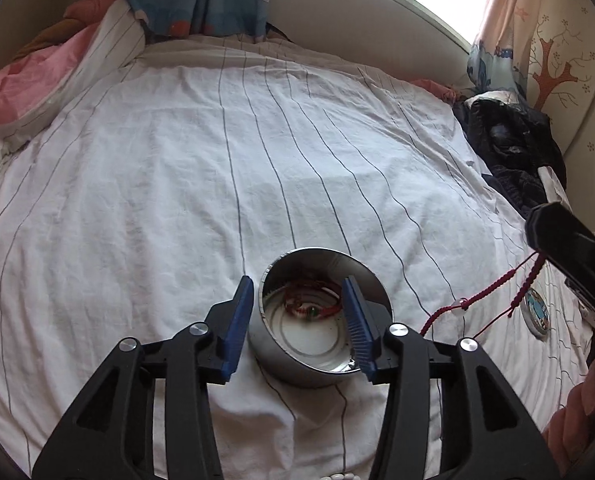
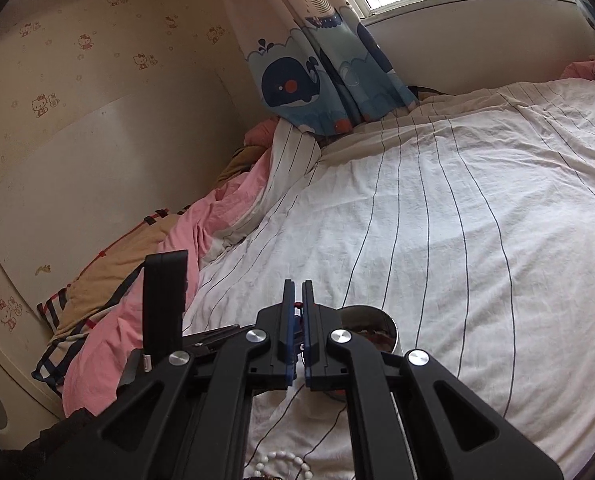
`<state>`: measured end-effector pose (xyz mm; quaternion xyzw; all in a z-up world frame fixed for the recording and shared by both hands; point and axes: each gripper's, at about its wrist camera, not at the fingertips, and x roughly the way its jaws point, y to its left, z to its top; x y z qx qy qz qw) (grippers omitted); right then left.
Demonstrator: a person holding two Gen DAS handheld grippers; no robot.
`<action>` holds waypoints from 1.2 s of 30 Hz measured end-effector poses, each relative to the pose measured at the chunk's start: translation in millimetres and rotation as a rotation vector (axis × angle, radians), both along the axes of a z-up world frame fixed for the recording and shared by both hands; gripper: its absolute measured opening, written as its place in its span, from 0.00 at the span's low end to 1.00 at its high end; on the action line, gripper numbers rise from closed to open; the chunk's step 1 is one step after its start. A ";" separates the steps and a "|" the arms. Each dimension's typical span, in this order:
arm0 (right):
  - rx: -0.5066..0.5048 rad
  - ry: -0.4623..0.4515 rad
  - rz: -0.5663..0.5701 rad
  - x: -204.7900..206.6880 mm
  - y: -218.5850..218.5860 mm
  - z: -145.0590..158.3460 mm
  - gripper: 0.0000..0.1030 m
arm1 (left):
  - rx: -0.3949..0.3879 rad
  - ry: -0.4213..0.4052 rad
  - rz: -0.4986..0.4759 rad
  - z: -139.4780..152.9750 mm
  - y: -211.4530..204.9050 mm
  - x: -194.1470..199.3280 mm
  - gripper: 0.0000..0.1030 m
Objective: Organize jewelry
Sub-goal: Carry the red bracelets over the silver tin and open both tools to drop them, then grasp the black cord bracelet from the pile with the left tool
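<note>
Jewelry is partly put away: one red string bracelet (image 1: 313, 308) lies in the metal tin (image 1: 321, 320) near the bed's (image 1: 257, 160) front edge. Right gripper (image 2: 298, 300) pinches a red cord (image 1: 481, 296). Left gripper (image 1: 299, 308) is wide apart around the tin. White beads (image 2: 283, 462) wait.

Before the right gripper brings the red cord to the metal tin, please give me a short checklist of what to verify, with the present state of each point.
1. Right gripper shut on red cord: ok.
2. Cord hangs free, no snag: cannot tell; its far end is hidden.
3. Metal tin open and upright on the bed sheet: ok.
4. Left gripper open, one finger at each side of the tin: ok.
5. Room in the tin beside the red bracelet already inside: ok.
6. White bead bracelet clear of the path: ok.
</note>
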<state>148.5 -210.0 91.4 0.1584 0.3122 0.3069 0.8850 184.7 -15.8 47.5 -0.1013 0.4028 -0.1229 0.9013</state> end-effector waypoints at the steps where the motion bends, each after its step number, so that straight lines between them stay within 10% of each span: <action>1: -0.002 -0.003 0.007 4.2 3.4 0.0 0.04 | 0.004 -0.011 0.017 2.8 7.1 -2.5 0.51; 10: -0.015 -0.012 0.012 26.1 21.2 -16.6 0.04 | 0.033 -0.005 0.098 6.3 52.1 -46.5 0.57; 14: -0.126 0.097 -0.071 29.4 13.6 -57.2 0.53 | 0.038 0.013 0.089 -1.5 53.0 -75.4 0.59; 29: -0.138 0.246 -0.111 -130.3 -35.7 -118.7 0.52 | 0.122 0.000 -0.062 -30.1 -1.9 -197.6 0.61; 36: -0.183 0.168 -0.108 -148.2 -23.8 -113.8 0.52 | 0.073 -0.001 -0.078 -34.4 -4.6 -202.8 0.61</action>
